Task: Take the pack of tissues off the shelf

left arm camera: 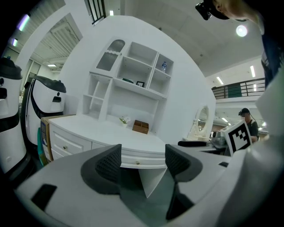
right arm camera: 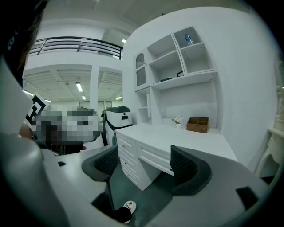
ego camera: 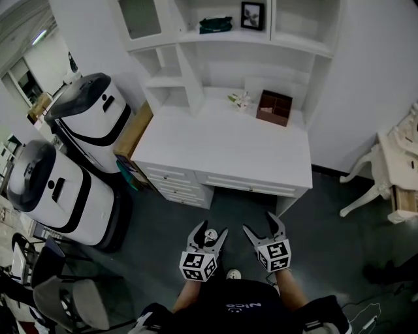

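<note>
The pack of tissues is a dark teal packet lying on the upper shelf of the white desk hutch, left of a small framed picture. It shows small in the left gripper view and in the right gripper view. My left gripper and right gripper hang side by side over the dark floor in front of the desk, well short of the shelf. Both point toward the desk. Both stand open, left gripper and right gripper, with nothing between the pads.
On the white desk top stand a brown wooden box and a small flower pot. Two white-and-black machines stand left of the desk. A white vanity table is at the right, a chair at lower left.
</note>
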{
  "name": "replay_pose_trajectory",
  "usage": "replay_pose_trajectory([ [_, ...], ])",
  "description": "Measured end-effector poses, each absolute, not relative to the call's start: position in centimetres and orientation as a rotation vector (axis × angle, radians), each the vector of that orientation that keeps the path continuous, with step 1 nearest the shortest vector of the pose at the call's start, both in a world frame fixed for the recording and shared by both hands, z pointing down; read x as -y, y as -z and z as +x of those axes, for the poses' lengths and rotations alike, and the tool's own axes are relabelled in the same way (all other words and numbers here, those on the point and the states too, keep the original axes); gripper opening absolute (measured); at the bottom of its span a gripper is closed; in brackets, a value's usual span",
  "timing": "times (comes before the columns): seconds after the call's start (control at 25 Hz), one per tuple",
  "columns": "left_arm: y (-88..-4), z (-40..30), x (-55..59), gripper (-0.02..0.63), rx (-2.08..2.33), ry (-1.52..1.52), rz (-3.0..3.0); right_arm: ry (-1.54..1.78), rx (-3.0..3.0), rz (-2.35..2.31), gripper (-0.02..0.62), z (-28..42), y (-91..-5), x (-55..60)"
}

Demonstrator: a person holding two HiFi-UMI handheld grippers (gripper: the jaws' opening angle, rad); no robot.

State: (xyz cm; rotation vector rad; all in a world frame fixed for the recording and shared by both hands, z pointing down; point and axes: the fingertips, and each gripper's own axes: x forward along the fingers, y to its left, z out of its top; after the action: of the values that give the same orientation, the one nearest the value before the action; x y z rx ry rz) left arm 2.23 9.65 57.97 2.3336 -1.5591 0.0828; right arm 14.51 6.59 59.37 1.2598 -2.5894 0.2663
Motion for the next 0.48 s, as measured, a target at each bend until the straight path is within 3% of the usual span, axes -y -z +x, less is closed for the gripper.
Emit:
replay_pose_trajectory([
  [0.48, -58.5, 0.4, 2.1, 0.305, 1.437, -0.086, 2.418, -0.275, 2.527, 1.38, 0.359, 12.9, -59.4, 2.8],
])
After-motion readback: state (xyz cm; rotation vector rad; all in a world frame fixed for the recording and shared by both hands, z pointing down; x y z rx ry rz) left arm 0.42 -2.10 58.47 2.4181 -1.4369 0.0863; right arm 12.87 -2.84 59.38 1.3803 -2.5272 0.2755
